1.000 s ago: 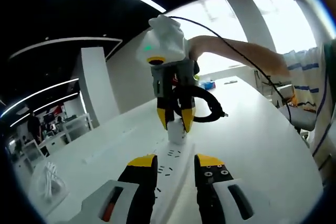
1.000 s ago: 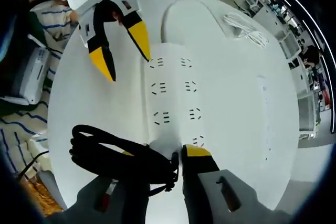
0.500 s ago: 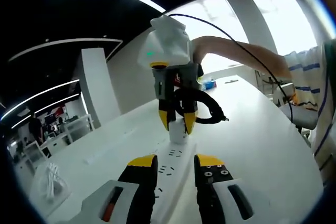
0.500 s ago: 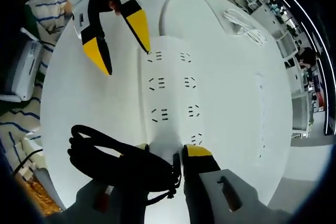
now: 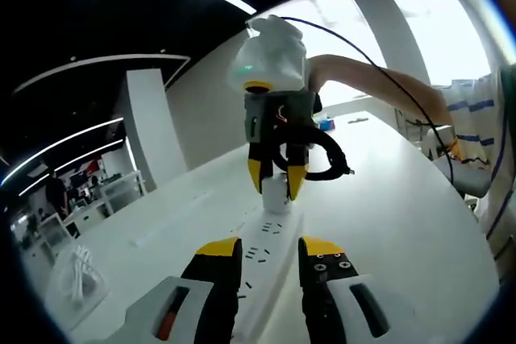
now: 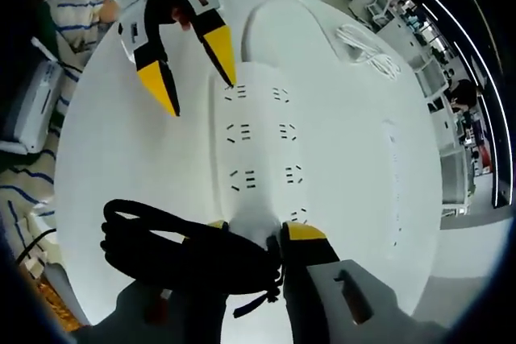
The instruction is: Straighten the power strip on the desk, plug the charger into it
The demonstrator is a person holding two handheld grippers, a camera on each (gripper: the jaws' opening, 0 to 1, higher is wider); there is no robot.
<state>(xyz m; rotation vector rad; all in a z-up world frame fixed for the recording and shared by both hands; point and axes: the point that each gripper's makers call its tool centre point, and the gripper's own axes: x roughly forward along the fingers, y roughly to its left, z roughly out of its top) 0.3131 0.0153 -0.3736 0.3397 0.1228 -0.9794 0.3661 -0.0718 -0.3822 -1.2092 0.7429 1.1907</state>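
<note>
A white power strip (image 6: 260,147) lies flat on the white desk (image 6: 129,159), with two rows of sockets. My right gripper (image 6: 256,231) is shut on a white charger (image 6: 254,217) that stands on the strip's near end socket. The charger's coiled black cable (image 6: 173,251) hangs across the left jaw. In the left gripper view the charger (image 5: 276,197) sits upright on the strip (image 5: 262,259) beneath the right gripper (image 5: 276,187). My left gripper (image 5: 270,247) is open and low over the strip's other end. From the right gripper view, one tip of the left gripper (image 6: 193,78) rests by the strip's corner.
A bundle of white cable (image 6: 367,42) lies on the desk beyond the strip. A second long white strip (image 6: 395,183) runs along the desk's far side. A person's arm (image 5: 379,86) and striped sleeve (image 5: 476,102) are to the right. The desk edge (image 6: 72,199) is close.
The right gripper with the charger has shifted slightly away along the strip, so more sockets show in front of the left jaws. The left gripper has stayed open.
</note>
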